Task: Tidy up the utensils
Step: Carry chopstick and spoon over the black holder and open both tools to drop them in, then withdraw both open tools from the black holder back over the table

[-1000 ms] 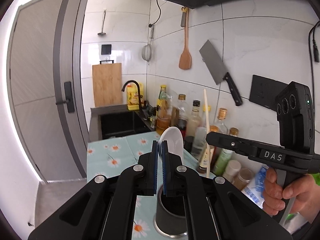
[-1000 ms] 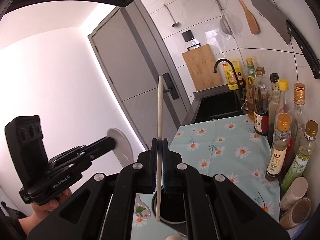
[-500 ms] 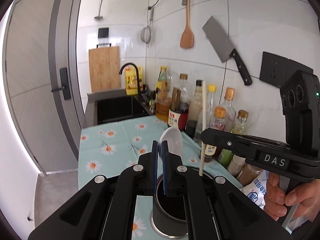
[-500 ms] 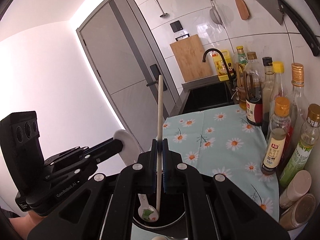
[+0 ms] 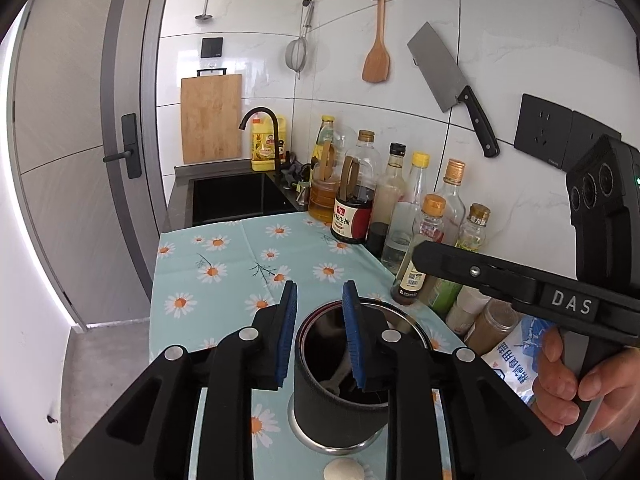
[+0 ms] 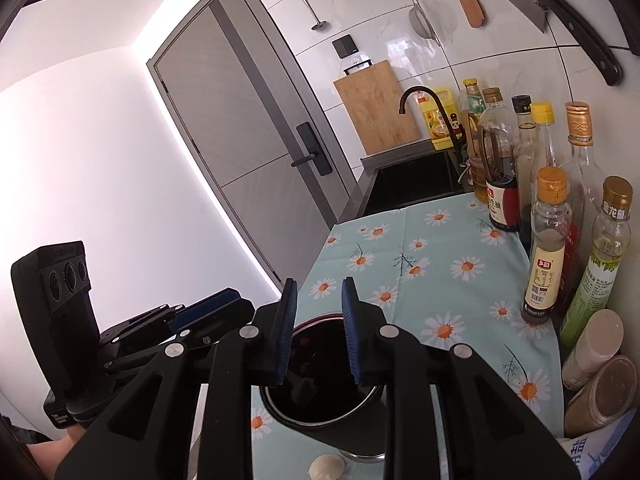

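Observation:
A dark cylindrical utensil holder [image 5: 340, 404] stands on the daisy tablecloth [image 5: 224, 264], right below both grippers; it also shows in the right wrist view [image 6: 320, 408]. A pale utensil handle [image 5: 336, 378] leans inside it. My left gripper [image 5: 319, 300] is open and empty above the holder's mouth. My right gripper [image 6: 318, 298] is open and empty above the same holder. The right gripper's body [image 5: 520, 284] shows at the right of the left wrist view. The left gripper's body [image 6: 132, 332] shows at the left of the right wrist view.
Several sauce and oil bottles [image 5: 400, 208] line the tiled wall on the right. A black sink [image 5: 236, 196] with a faucet lies beyond the cloth. A cleaver [image 5: 452, 84] and wooden spatula [image 5: 376, 48] hang on the wall. A small white object [image 5: 344, 470] lies before the holder.
Both grippers have opened. The white spoon left the left gripper and the chopstick left the right gripper; both went down into the holder.

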Motion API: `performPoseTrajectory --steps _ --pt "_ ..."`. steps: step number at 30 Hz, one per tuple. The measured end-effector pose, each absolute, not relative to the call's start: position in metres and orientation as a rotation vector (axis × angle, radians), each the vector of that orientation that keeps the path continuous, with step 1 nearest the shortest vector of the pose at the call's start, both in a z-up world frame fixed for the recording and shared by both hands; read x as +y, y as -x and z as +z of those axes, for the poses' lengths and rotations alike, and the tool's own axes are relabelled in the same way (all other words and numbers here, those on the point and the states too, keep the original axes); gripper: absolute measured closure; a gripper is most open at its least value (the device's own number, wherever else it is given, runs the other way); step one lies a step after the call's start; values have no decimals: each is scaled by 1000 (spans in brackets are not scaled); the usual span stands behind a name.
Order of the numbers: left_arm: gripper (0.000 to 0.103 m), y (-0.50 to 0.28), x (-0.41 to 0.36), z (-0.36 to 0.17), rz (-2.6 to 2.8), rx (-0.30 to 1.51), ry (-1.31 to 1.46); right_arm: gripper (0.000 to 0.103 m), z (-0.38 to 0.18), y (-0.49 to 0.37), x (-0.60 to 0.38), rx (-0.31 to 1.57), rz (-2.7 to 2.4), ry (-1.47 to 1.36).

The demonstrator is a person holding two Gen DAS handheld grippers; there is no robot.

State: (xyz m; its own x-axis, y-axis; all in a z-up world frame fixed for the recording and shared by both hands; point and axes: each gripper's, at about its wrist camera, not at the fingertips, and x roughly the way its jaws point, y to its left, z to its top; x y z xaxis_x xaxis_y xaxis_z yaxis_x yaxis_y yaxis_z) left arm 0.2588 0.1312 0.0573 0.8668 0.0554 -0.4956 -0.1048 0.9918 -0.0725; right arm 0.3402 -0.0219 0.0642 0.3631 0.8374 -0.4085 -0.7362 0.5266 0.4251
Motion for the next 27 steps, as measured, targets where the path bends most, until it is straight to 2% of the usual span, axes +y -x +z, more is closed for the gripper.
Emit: performPoseTrajectory --steps 2,3,4,7,10,11,12,14,15,18,22,27 --pt "79 -251 131 60 87 512 107 70 67 -334 -26 630 1023 -175" --pt "73 -248 131 61 88 510 109 68 68 -329 -28 625 1026 -165" --pt "71 -243 131 62 90 507 113 67 69 -325 -30 621 1029 -158" --pt "71 -228 130 64 83 512 122 60 74 -310 -38 613 1044 -133" --pt "70 -212 129 65 83 515 131 48 77 -295 -49 609 1061 -120" --pt "66 -206 129 65 86 520 136 42 78 -292 -51 612 1062 -119" --pt "54 -202 129 65 88 522 144 35 78 -286 -56 616 1063 -119" --pt "41 -189 129 64 80 524 171 25 77 -278 -62 626 1058 -115" --pt "41 -182 130 62 77 531 184 20 75 -273 -67 646 1056 -113" --pt "39 -168 129 55 77 568 198 16 63 -263 -78 725 1057 -112" --pt "21 -151 128 43 78 605 206 14 44 -251 -93 826 1037 -125" --pt "11 -136 124 21 50 674 244 13 17 -241 -111 921 989 -113"
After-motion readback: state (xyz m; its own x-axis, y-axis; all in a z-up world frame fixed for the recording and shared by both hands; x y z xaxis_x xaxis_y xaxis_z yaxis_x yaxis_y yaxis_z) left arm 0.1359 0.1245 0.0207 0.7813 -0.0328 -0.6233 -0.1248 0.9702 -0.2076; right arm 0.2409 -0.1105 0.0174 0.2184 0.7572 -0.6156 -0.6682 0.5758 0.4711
